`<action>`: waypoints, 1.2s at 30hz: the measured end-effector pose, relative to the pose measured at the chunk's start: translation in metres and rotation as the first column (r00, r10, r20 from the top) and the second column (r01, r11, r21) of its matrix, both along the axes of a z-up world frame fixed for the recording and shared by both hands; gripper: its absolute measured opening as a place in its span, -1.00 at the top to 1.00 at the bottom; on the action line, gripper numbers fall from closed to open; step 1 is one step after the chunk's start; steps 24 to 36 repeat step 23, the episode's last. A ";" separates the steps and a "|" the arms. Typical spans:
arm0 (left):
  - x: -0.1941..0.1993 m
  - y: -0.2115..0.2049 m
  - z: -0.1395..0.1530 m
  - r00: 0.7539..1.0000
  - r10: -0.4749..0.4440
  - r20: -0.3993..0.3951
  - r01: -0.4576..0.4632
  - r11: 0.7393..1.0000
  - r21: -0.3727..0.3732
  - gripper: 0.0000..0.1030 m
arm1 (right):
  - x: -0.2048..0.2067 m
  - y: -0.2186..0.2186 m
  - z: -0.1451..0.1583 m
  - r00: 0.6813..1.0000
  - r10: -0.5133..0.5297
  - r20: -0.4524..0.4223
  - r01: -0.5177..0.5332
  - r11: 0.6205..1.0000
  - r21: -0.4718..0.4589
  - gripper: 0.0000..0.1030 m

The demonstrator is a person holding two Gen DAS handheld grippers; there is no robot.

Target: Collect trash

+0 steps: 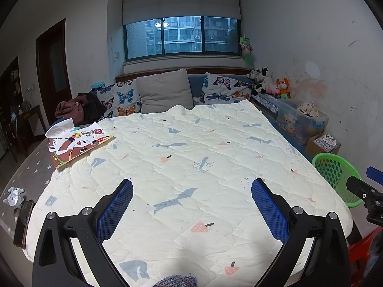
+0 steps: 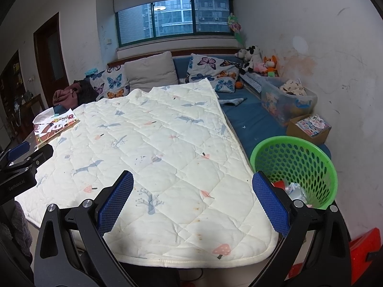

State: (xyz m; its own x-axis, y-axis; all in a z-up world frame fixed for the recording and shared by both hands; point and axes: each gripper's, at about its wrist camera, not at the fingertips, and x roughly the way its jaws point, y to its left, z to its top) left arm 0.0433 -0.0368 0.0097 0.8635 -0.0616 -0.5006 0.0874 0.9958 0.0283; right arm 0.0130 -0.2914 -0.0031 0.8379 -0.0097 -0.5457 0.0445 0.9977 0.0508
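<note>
My left gripper (image 1: 191,191) hangs open over the near end of a white quilted pad (image 1: 191,131), with nothing between its blue pads. My right gripper (image 2: 192,183) is open too, above the pad's right front corner and just left of a green mesh basket (image 2: 311,148). Some crumpled trash (image 2: 295,191) lies inside the basket. A crumpled grey-white wad (image 1: 14,195) lies on the starred rug far left. A white tissue-like sheet (image 1: 59,126) sits by a picture book (image 1: 79,143) at the pad's far left corner.
A dark flat phone-like object (image 1: 22,222) lies at the pad's left edge. Butterfly cushions (image 1: 124,98), plush toys (image 2: 258,62), a clear storage bin (image 2: 284,100) and a cardboard box (image 2: 308,125) line the blue bench behind. A red stool (image 2: 363,246) stands at the lower right.
</note>
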 end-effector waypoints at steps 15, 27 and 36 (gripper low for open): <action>0.001 0.003 -0.002 1.000 0.016 -0.005 -0.016 1.000 -0.011 -0.86 | 0.000 0.001 -0.001 1.000 0.003 -0.003 -0.003 1.000 0.002 -0.91; 0.004 0.007 0.000 1.000 0.027 -0.009 -0.027 0.999 -0.017 -0.86 | 0.001 0.003 -0.001 1.000 0.005 -0.007 -0.005 1.000 0.003 -0.91; 0.004 0.007 0.000 1.000 0.027 -0.009 -0.027 0.999 -0.017 -0.86 | 0.001 0.003 -0.001 1.000 0.005 -0.007 -0.005 1.000 0.003 -0.91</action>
